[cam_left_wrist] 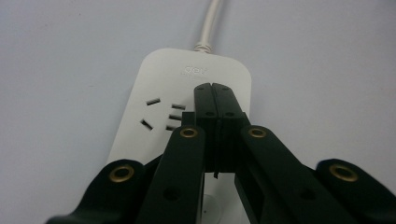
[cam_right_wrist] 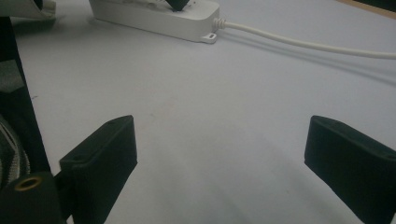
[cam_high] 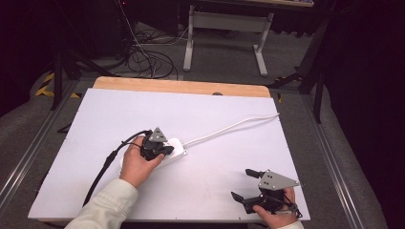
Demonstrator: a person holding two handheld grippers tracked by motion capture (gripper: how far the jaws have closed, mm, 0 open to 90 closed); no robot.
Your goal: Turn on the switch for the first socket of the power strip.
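A white power strip (cam_high: 175, 151) lies left of the table's middle, and its white cable (cam_high: 229, 128) runs off to the far right edge. My left gripper (cam_high: 162, 150) rests on top of the strip, pointing down at it. In the left gripper view, the left gripper (cam_left_wrist: 212, 87) is shut with nothing between the jaws, its tips over the power strip (cam_left_wrist: 154, 79) beside the socket slots (cam_left_wrist: 161, 113). My right gripper (cam_high: 241, 183) sits near the front right of the table, open and empty. In the right gripper view, the right gripper (cam_right_wrist: 224, 154) faces the power strip (cam_right_wrist: 154, 18) and its cable (cam_right_wrist: 303, 44).
A white board (cam_high: 215, 114) covers the table, with a wooden strip (cam_high: 181, 87) along the far edge. A black cable (cam_high: 102, 167) trails from the left gripper toward the front left. Beyond the table stand a desk frame (cam_high: 224, 33) and loose floor cables (cam_high: 148, 59).
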